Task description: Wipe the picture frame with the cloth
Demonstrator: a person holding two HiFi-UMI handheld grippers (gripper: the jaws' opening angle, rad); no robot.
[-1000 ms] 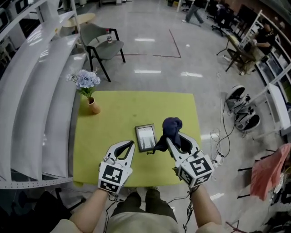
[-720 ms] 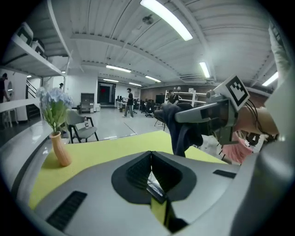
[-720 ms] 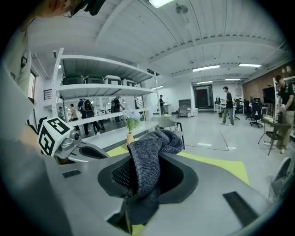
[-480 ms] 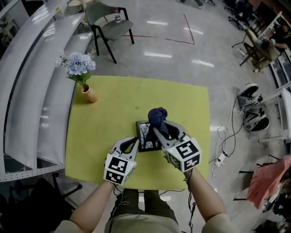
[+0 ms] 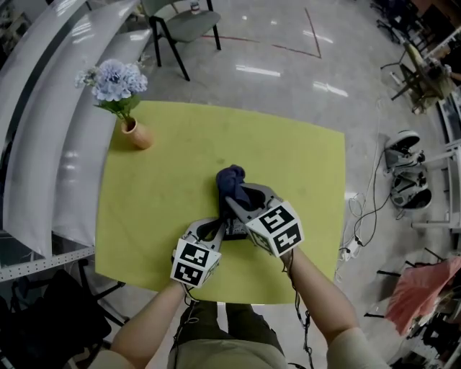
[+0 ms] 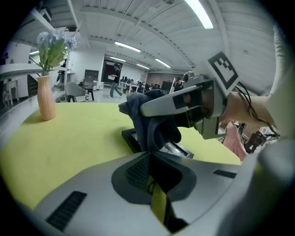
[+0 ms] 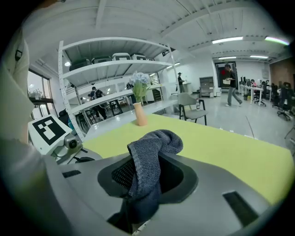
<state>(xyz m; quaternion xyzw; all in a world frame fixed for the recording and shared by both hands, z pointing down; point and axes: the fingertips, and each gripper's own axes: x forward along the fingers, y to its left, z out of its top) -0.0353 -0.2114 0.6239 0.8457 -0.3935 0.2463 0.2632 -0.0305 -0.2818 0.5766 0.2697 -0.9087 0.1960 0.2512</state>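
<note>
The black picture frame (image 5: 233,230) lies flat on the yellow-green table (image 5: 158,187), mostly hidden under both grippers. In the left gripper view the picture frame (image 6: 131,137) shows just ahead of the jaws. My right gripper (image 5: 230,199) is shut on a dark blue cloth (image 5: 230,179), which bunches above its tips and hangs down over the frame. The cloth (image 7: 148,154) fills the gap of the right gripper (image 7: 143,171). My left gripper (image 5: 215,225) is at the frame's near left edge, its jaws shut with nothing between them; whether it touches the frame I cannot tell.
A terracotta vase (image 5: 136,134) with pale blue flowers (image 5: 112,78) stands at the table's far left corner. White curved shelving (image 5: 43,122) runs along the left side. A chair (image 5: 184,21) stands beyond the far edge. Cables and shoes lie on the floor (image 5: 400,180) to the right.
The right gripper has carried the cloth left and down over the frame. The left gripper has moved up to the frame's near edge, so the two grippers now sit close together.
</note>
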